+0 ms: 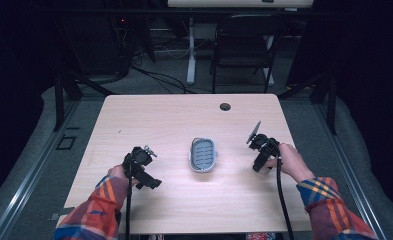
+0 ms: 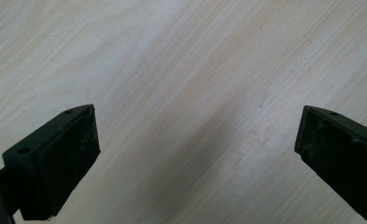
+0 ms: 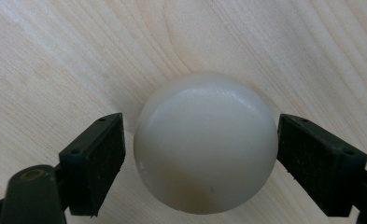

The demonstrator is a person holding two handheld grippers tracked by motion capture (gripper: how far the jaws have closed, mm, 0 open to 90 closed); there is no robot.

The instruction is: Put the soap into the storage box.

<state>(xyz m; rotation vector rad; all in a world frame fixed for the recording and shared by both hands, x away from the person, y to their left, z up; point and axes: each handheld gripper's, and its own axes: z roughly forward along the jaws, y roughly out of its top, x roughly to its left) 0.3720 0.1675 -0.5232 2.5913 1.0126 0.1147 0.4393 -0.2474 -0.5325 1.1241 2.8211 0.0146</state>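
A smooth white rounded object [image 3: 204, 144], like a ball or a bar of soap, rests on the pale wooden table [image 1: 184, 120]. My right gripper [image 3: 201, 158] is shut on it, its two black pads against the object's left and right sides. In the high view that right gripper [image 1: 260, 167] points down at the table's right side, held by a hand, and it hides the white object. My left gripper [image 2: 197, 154] is open over bare wood with nothing between its pads [image 2: 69, 158]. The left gripper [image 1: 151, 182] sits at the table's left front.
A small grey oval dish with a ribbed blue inside stands at the table's middle, its rim [image 1: 191, 155] between the two grippers. A cable hole [image 1: 225, 106] lies near the far edge. A black chair [image 1: 244, 45] and a desk leg stand beyond the table.
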